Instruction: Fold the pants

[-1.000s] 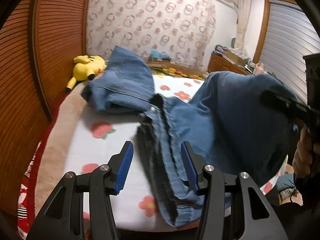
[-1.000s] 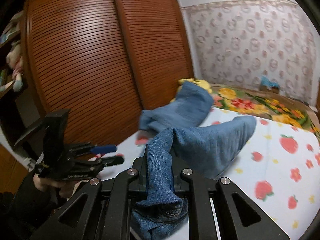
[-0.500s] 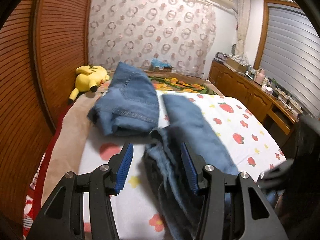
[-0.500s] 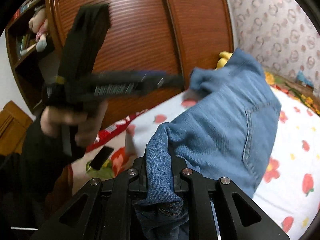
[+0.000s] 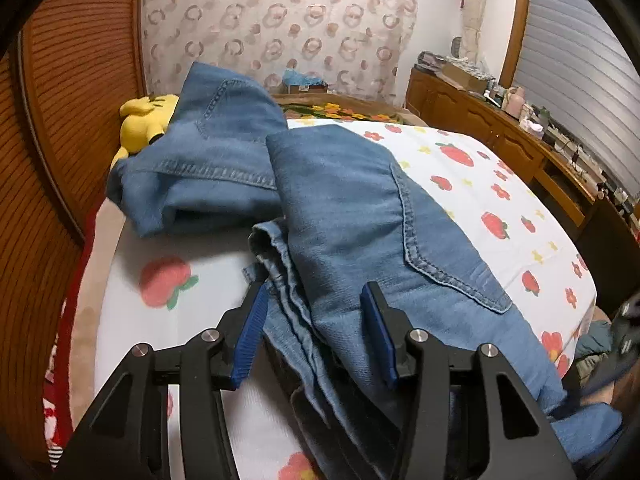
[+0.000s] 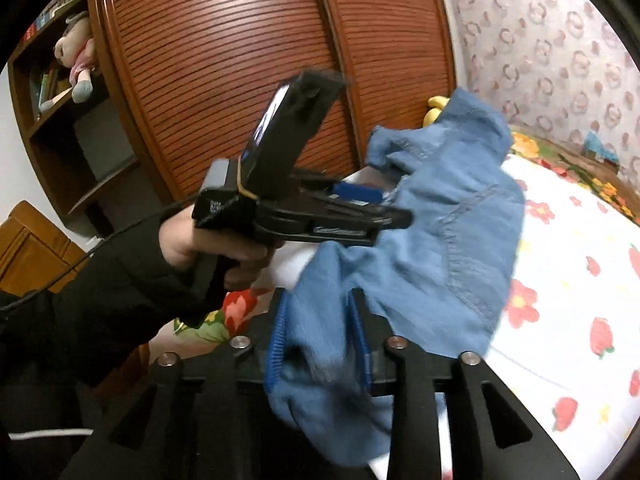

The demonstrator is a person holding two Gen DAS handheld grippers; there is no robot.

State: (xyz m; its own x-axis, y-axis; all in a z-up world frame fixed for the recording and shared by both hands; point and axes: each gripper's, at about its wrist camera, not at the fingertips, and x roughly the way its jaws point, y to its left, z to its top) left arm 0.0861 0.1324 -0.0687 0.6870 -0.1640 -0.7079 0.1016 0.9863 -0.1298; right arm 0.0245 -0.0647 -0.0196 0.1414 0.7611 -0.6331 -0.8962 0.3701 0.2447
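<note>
The blue jeans (image 5: 352, 216) lie on the bed, one layer folded over the other, back pocket up. My left gripper (image 5: 316, 324) is open, its blue pads on either side of the jeans' folded edge, not pinching it. It also shows from the side in the right wrist view (image 6: 352, 208), above the denim. My right gripper (image 6: 320, 332) has its jaws parted with a bunch of the jeans (image 6: 440, 240) lying loose between the blue pads. The fabric there is blurred.
The bed has a white strawberry-print sheet (image 5: 472, 184). A yellow plush toy (image 5: 144, 120) lies at the head by the wooden slatted wardrobe doors (image 6: 240, 60). A wooden dresser (image 5: 500, 128) with clutter stands on the right. A shelf with a stuffed toy (image 6: 76, 60) is at left.
My right gripper carried the pant end over toward the near side and then parted its jaws from the cloth. The jeans now lie doubled over on the bed. My left gripper stayed open.
</note>
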